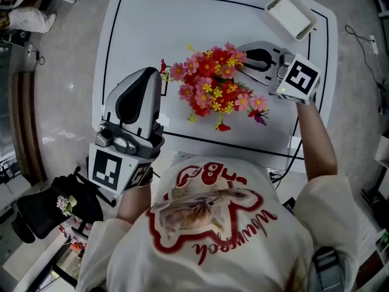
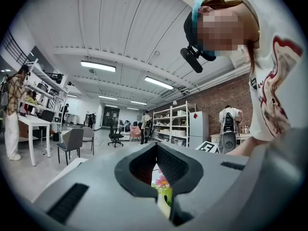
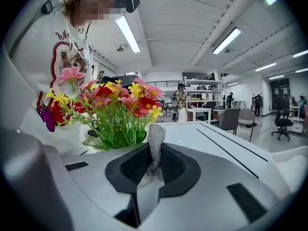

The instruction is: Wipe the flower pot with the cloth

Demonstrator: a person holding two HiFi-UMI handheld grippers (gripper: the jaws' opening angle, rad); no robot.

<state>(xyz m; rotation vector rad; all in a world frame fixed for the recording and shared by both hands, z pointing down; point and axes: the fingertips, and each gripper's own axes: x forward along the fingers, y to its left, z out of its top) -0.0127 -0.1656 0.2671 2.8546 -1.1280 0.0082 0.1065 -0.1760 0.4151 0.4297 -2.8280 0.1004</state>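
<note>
The flower pot (image 2: 164, 202), under its flowers (image 1: 216, 87) on the tabletop (image 1: 182, 23), seems pinched at its wall by the nearly closed left tool (image 1: 155, 81), so the right tool (image 1: 249, 58), clamped on the grey cloth (image 3: 155, 141) beside the flowers, should dip lower and rub with steady pressure.

White rectangular bench (image 1: 182, 23); top marked with thin black lines (image 1: 200, 3), an outer rounded frame and an inner one. Near the middle stands a bunch of red, pink and yellow artificial flowers (image 1: 216, 84); the blooms hide their pot in the head view. Far right corner: shallow white rectangular tray (image 1: 271, 6), askew, lying over the outer line.
</note>
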